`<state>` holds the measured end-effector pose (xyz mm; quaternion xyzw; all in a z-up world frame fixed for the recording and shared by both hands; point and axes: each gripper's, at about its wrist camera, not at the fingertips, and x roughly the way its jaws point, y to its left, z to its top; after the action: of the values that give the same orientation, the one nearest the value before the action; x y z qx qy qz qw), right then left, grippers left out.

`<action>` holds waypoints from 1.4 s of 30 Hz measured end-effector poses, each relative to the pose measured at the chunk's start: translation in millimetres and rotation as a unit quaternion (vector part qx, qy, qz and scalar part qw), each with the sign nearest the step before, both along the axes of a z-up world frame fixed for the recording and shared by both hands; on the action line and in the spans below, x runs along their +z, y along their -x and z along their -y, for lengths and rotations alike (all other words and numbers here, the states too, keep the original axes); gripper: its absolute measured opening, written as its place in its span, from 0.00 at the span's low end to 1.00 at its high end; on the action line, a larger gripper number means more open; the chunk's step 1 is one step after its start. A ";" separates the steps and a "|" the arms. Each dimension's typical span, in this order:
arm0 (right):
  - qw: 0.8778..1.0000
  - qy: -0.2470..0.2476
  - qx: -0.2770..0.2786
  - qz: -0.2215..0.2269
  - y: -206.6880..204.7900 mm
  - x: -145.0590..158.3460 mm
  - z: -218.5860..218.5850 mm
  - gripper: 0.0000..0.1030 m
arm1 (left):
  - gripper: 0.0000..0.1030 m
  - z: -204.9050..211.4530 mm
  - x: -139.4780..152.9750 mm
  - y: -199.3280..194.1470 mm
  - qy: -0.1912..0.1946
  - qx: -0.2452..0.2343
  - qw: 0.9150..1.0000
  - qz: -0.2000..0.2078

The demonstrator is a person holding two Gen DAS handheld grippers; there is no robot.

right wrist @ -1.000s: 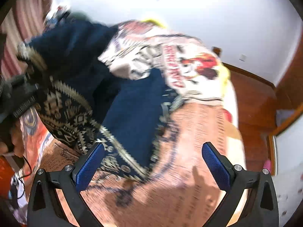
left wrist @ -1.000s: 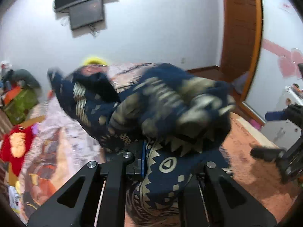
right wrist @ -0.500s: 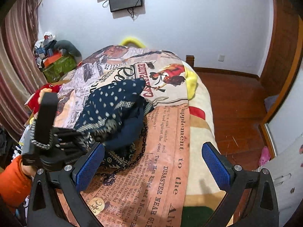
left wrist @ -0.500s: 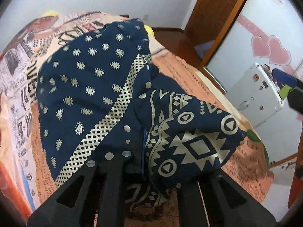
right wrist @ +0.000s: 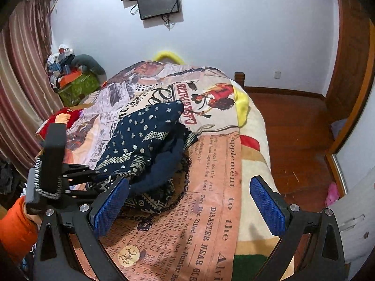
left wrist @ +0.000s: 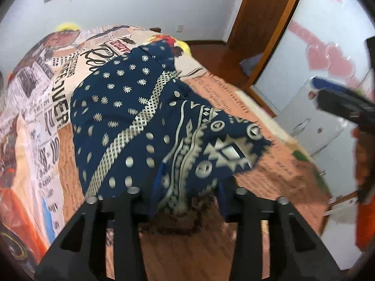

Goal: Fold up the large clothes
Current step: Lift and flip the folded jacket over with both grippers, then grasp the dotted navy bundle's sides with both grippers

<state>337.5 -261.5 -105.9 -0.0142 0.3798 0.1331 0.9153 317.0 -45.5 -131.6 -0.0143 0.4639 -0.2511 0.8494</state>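
Navy patterned garment [left wrist: 131, 117], heaped on bed blanket [right wrist: 211, 210]: left gripper [left wrist: 185, 194] jaws just parting around hem, right gripper [right wrist: 189, 208] wide, empty; fold likely slumps toward 6 o'clock.

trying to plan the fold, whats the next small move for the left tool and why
Probably draw the left tool back off the navy patterned garment. Its jaws have just been opening, and the cloth already lies in a heap on the newspaper-print blanket, with an edge between them. The right tool hangs open and empty.
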 end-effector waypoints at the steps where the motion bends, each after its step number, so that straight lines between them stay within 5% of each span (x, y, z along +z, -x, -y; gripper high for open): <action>1: 1.000 -0.001 0.001 0.000 -0.5 -0.1 -0.4 1.00 | 0.47 -6.4 3.4 2.0 0.008 0.003 1.000 -0.001; 10: 1.000 -0.009 0.028 -0.003 -15.8 -4.1 -26.7 1.00 | 0.68 -78.3 38.7 8.2 0.015 0.099 0.993 0.056; 17: 0.997 -0.008 0.061 -0.054 -52.8 -39.3 -70.2 1.00 | 0.68 -108.9 11.3 -35.2 -0.012 0.159 0.987 0.034; 24: 0.985 0.023 0.051 -0.161 -88.0 -112.4 -79.2 1.00 | 0.68 -86.1 -41.5 -55.8 -0.034 0.127 0.991 -0.018; 30: 0.976 0.012 0.049 -0.211 -83.6 -141.6 -59.8 1.00 | 0.69 -77.6 -53.4 -39.4 -0.054 0.108 0.993 -0.004; 36: 0.977 -0.006 0.044 -0.209 -76.3 -132.4 -45.2 1.00 | 0.69 -75.5 -41.7 -25.1 -0.083 0.089 0.992 0.015; 42: 0.984 -0.014 0.056 -0.166 -75.9 -99.5 -53.7 1.00 | 0.69 -88.4 -14.4 -24.7 -0.063 0.109 0.991 0.051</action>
<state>413.4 -207.7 -205.4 -0.0005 0.5231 0.1900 0.8308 341.6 42.9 -146.1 0.0020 0.4307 -0.1278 0.8934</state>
